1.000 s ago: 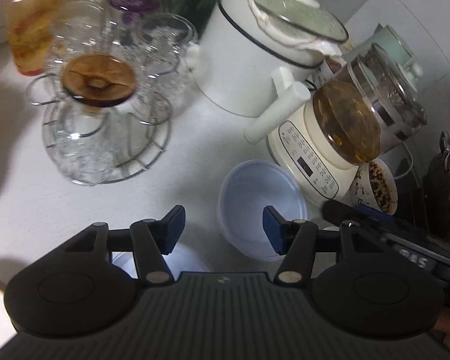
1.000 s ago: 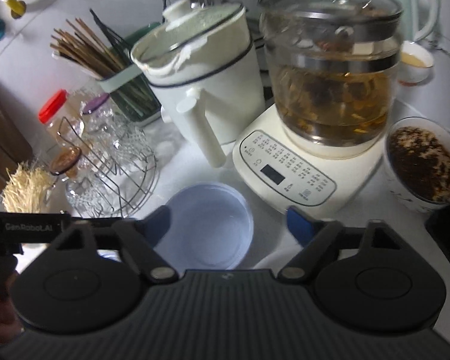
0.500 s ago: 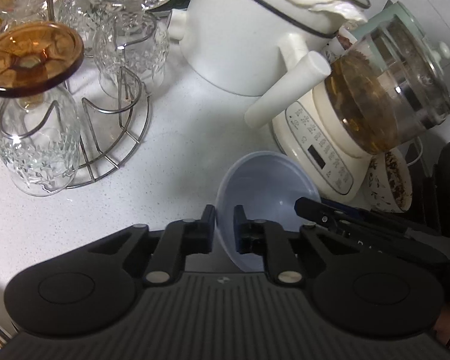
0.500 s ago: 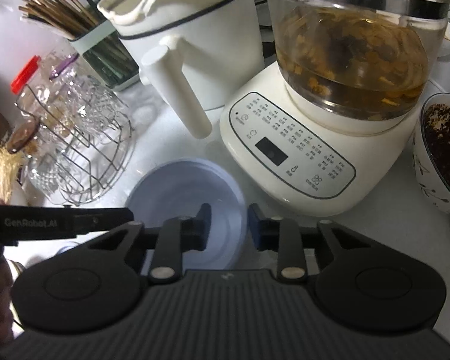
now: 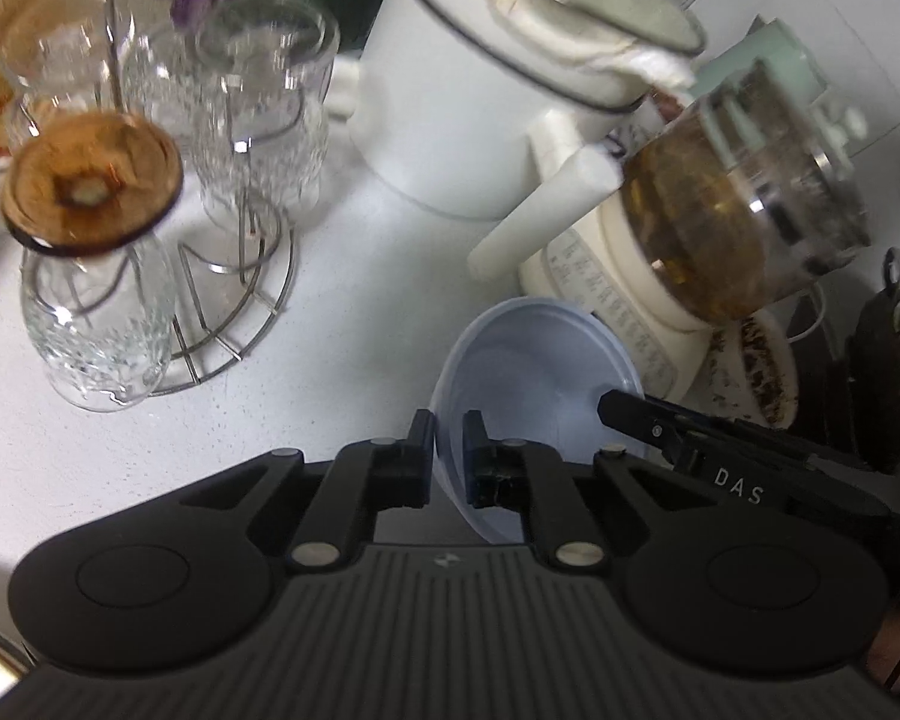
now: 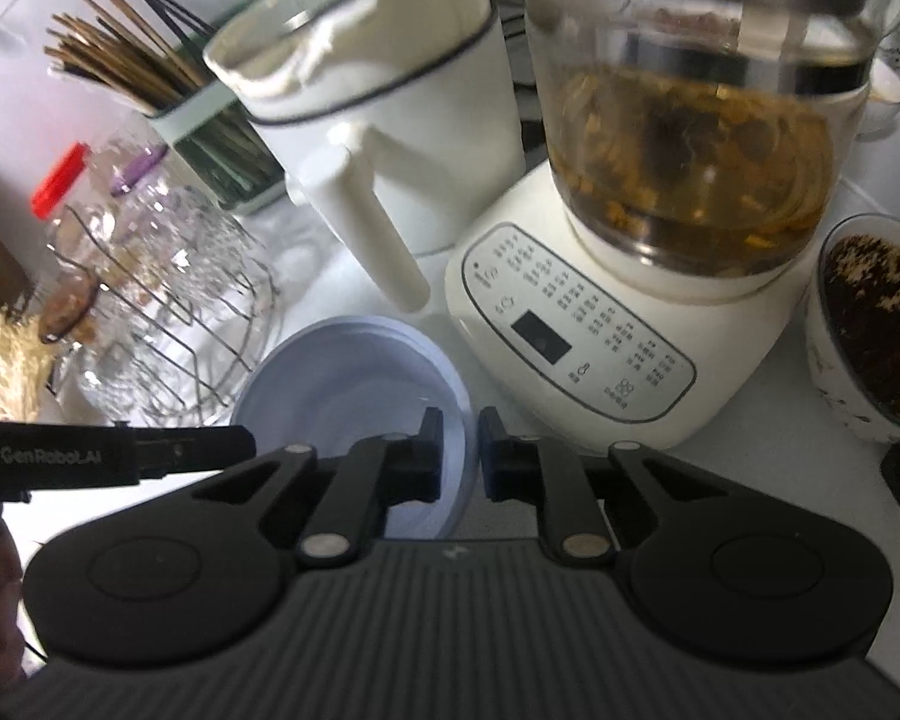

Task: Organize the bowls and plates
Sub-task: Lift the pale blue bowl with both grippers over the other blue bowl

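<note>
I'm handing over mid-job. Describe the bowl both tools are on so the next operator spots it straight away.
Find the cream kettle base with the button panel, under the glass pot of brown tea. Just in front of it on the white counter sits the pale blue bowl, with the left tool and the right tool shut on opposite sides of its rim. Unlike the speckled bowl nearby, it is empty.

A white speckled countertop [image 5: 354, 276] carries a wire glass rack [image 5: 234, 324], a white lidded pot [image 5: 462, 120] and a cream kettle base [image 6: 576, 348] with 1 glass jug [image 6: 690, 138]. A chopstick holder [image 6: 222, 138] stands near the white tiled wall [image 5: 840, 6].
</note>
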`<action>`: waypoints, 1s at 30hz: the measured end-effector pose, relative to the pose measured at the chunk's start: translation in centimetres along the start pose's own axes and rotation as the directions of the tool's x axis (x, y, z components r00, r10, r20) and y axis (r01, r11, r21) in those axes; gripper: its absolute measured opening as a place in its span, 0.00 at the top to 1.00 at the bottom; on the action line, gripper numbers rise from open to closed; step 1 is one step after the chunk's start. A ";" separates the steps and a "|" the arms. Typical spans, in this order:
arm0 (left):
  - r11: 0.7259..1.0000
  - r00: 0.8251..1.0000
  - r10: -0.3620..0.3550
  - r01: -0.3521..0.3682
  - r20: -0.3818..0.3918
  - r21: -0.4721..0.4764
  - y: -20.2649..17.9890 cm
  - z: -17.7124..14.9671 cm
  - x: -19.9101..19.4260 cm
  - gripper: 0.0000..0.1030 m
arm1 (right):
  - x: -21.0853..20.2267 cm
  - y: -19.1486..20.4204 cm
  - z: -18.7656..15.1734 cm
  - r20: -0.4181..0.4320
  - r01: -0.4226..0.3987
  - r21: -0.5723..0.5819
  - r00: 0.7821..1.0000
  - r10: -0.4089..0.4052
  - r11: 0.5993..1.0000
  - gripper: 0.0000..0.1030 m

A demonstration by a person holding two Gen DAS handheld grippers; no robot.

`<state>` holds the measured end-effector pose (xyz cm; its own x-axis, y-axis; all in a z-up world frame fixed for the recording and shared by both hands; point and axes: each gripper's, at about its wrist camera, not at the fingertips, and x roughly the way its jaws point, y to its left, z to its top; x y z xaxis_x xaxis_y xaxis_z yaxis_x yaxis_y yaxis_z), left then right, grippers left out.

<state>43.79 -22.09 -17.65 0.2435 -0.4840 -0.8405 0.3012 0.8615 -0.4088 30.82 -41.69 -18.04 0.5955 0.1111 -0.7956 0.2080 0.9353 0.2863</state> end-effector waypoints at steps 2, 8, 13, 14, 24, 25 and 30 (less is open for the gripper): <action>1.000 1.000 -0.004 0.004 0.008 0.000 -0.2 0.0 -1.1 0.89 | -1.1 0.2 0.0 0.017 -0.009 0.009 1.000 0.009 1.000 0.85; 1.000 0.999 0.006 -0.006 0.034 0.009 -0.8 -1.0 -4.4 0.89 | -3.7 1.5 -0.5 0.051 -0.026 0.010 0.998 0.026 1.000 0.85; 1.000 0.997 -0.008 0.008 0.072 0.002 -0.4 -2.3 -7.4 0.89 | -5.7 2.9 -1.1 0.085 -0.037 -0.003 0.996 0.038 0.999 0.85; 1.000 0.997 -0.010 0.010 0.082 0.001 -0.3 -2.6 -7.9 0.89 | -6.1 3.2 -1.3 0.094 -0.041 -0.007 0.995 0.041 0.999 0.85; 0.999 0.986 -0.002 0.008 0.168 -0.033 1.0 -5.5 -12.8 0.89 | -9.0 6.3 -2.7 0.141 -0.085 -0.070 0.986 0.094 0.994 0.85; 0.999 0.985 -0.002 0.009 0.175 -0.039 1.3 -5.7 -13.2 0.89 | -9.1 6.6 -2.8 0.141 -0.090 -0.076 0.985 0.100 0.993 0.85; 0.996 0.977 0.015 0.004 0.212 -0.087 2.7 -6.8 -14.8 0.89 | -9.2 8.2 -3.3 0.126 -0.119 -0.103 0.983 0.131 0.988 0.85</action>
<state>34.75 -11.51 -8.71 0.4380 -0.4929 -0.7518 0.2212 0.8696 -0.4413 24.53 -33.92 -10.16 0.7106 0.1897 -0.6775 0.0546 0.9452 0.3218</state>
